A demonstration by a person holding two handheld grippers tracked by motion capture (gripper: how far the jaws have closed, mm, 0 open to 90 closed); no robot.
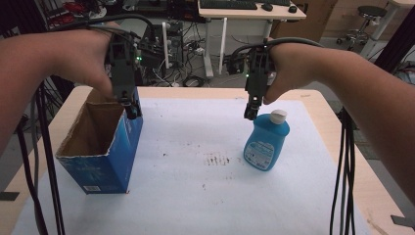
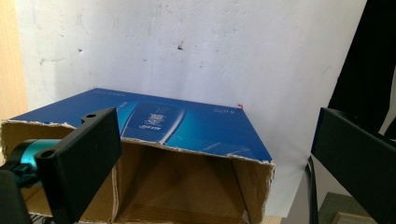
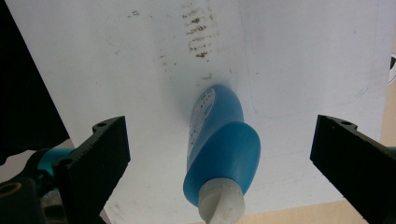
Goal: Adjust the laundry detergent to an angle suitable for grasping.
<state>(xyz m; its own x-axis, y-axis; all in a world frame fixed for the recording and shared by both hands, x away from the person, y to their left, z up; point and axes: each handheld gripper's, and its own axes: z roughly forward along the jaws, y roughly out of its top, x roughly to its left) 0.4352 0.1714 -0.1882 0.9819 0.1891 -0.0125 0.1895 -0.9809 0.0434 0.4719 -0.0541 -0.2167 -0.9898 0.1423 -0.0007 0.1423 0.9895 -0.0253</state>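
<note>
- My left hand-held gripper [image 1: 131,108] hangs wide open over the box's [image 1: 100,147] far rim, holding nothing; I judge it is there to steady the box.
- My right hand-held gripper [image 1: 251,111], jaws spread and empty, straddles the bottle [image 1: 266,142], which stands on the tabletop [image 1: 195,161] well right of the box, ready to grasp.
- The box's bottom is too dark to make out.

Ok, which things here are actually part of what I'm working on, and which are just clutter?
Likely in play:
- blue bottle, standing below the open right gripper
- open blue box, with the open left gripper at its rim

Just lying about:
- desk
- stool
- floor cables
</note>
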